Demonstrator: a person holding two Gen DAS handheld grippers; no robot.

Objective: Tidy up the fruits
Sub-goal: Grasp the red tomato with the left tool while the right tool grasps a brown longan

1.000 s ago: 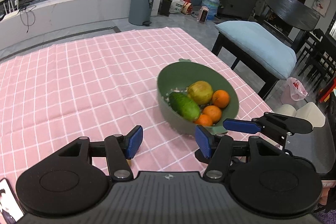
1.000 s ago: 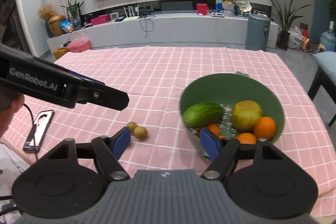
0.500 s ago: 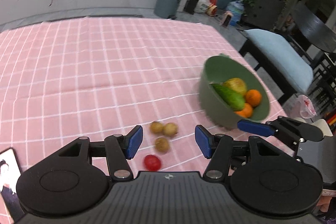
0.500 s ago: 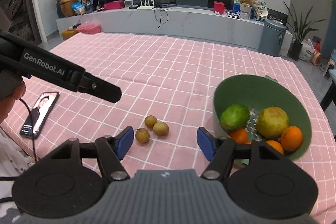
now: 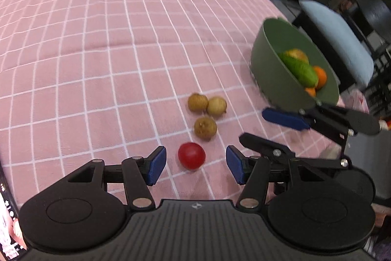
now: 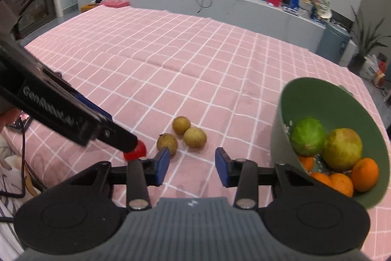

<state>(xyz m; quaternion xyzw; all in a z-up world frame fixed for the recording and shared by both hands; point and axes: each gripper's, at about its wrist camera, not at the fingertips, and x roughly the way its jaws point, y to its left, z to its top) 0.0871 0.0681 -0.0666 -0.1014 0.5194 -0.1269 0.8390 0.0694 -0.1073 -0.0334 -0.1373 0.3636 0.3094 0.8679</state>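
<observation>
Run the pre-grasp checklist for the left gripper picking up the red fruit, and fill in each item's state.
1. Red fruit lies between the left gripper pads, untouched: ok.
2. Left opening is wider than the fruit: ok.
3. Nearest brown fruit sits apart from the red one, outside the pads: ok.
4. Right gripper is out of the way: not ok; its fingers reach in close beside the left one, jaws closing on nothing.
5. Green bowl has room for another fruit: ok.
6. Pads are low enough to grip: cannot tell.
</observation>
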